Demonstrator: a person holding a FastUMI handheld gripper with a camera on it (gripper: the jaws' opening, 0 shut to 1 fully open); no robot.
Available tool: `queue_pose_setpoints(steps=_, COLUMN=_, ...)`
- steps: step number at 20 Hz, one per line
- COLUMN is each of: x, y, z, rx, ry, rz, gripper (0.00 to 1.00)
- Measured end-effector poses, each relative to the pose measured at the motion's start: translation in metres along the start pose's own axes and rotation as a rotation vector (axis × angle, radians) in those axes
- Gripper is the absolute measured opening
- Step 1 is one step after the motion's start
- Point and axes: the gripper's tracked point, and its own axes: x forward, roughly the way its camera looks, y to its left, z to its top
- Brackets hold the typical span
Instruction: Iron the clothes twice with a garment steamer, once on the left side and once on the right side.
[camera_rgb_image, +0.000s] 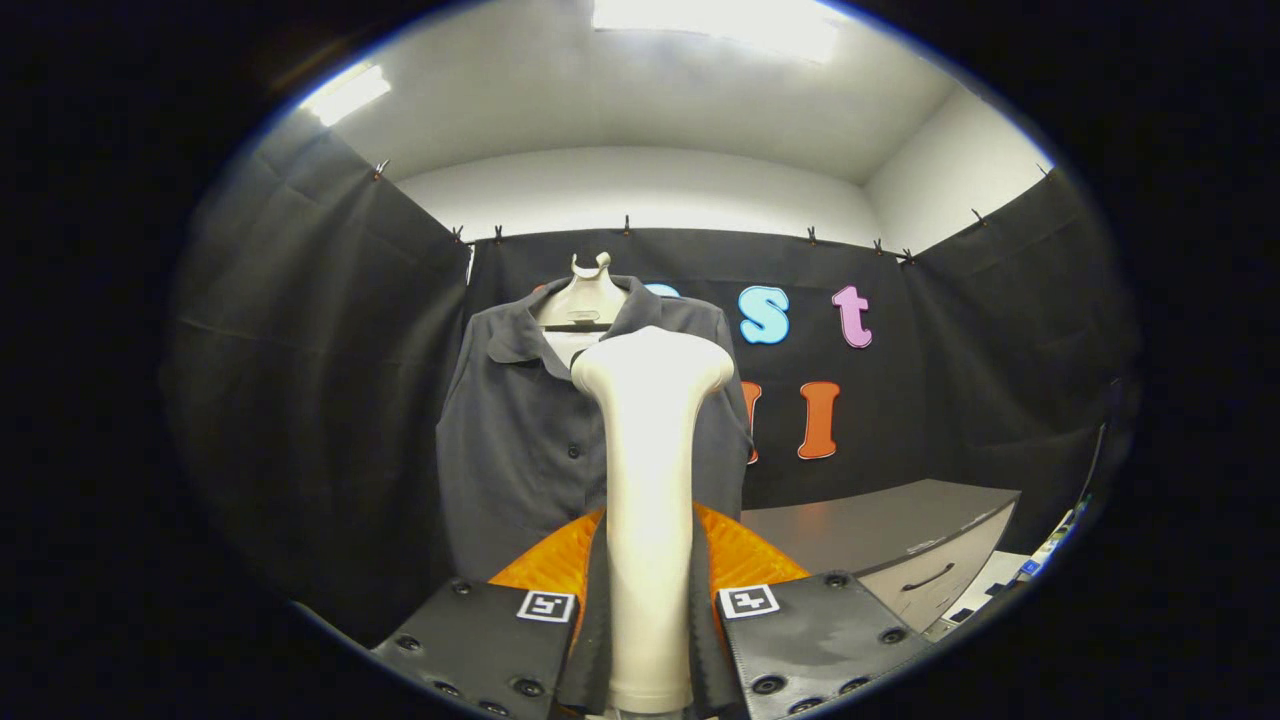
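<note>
Smooth glossy plastic steamer (650, 480), matt grey cloth shirt (520, 440)

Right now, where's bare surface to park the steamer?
The cabinet top, right of the shirt and beyond the fingers, is bare. Straight ahead is crowded: the gripper is shut on the steamer, with the shirt hanging just behind it.

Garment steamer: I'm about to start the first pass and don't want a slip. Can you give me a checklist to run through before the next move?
1. Grip: gripper shut on the garment steamer handle, both fingers pressing it: ok.
2. Steamer upright between the fingers: ok.
3. Steamer head aimed at the shirt: ok.
4. Shirt hanging on its hanger, front facing: ok.
5. Head touching the fabric: cannot tell.
6. Steam on: cannot tell.
7. Cabinet off to the side of the shirt: ok.
</note>
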Motion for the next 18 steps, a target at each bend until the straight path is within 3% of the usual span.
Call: queue_pose_setpoints(steps=18, x=-0.001, y=0.018, z=-0.005, rx=0.023, ry=-0.005, rz=0.024, gripper=0.39)
